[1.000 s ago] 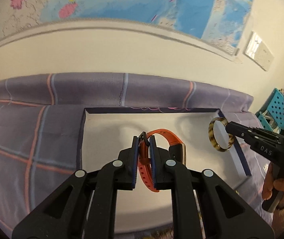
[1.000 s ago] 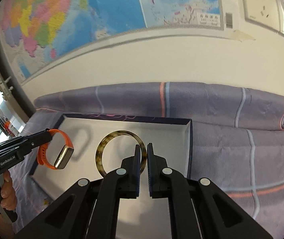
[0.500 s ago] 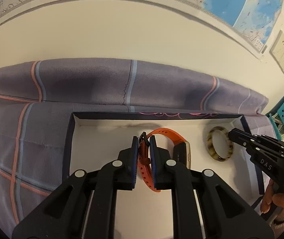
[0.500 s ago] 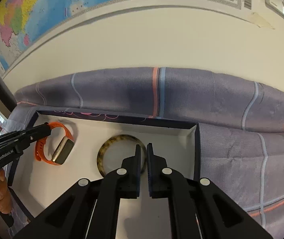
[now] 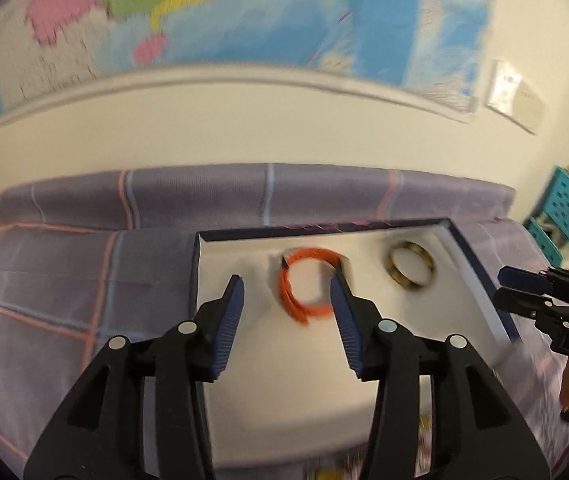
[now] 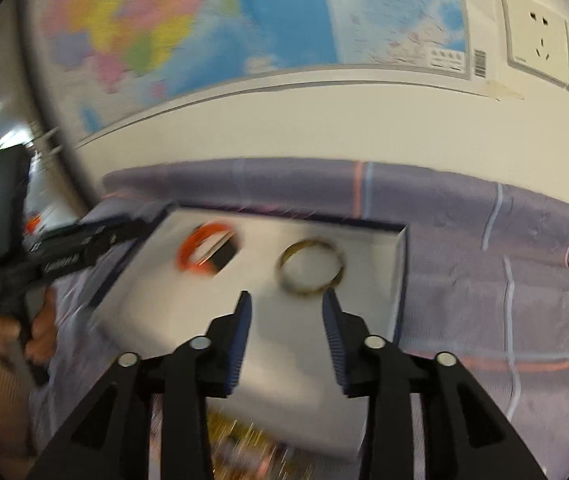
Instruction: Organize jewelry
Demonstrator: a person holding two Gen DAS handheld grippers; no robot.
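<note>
Orange watch band and tortoiseshell bangle lie apart inside a white tray on plaid cloth — left gripper and right gripper both opening, nothing between their jaws.

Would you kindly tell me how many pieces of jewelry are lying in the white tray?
2: the orange watch mid-tray, the tortoiseshell bangle nearer its right wall.

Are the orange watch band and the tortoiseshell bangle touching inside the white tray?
Apart. The right wrist view shows the orange watch band and tortoiseshell bangle with bare white tray floor between them.
</note>
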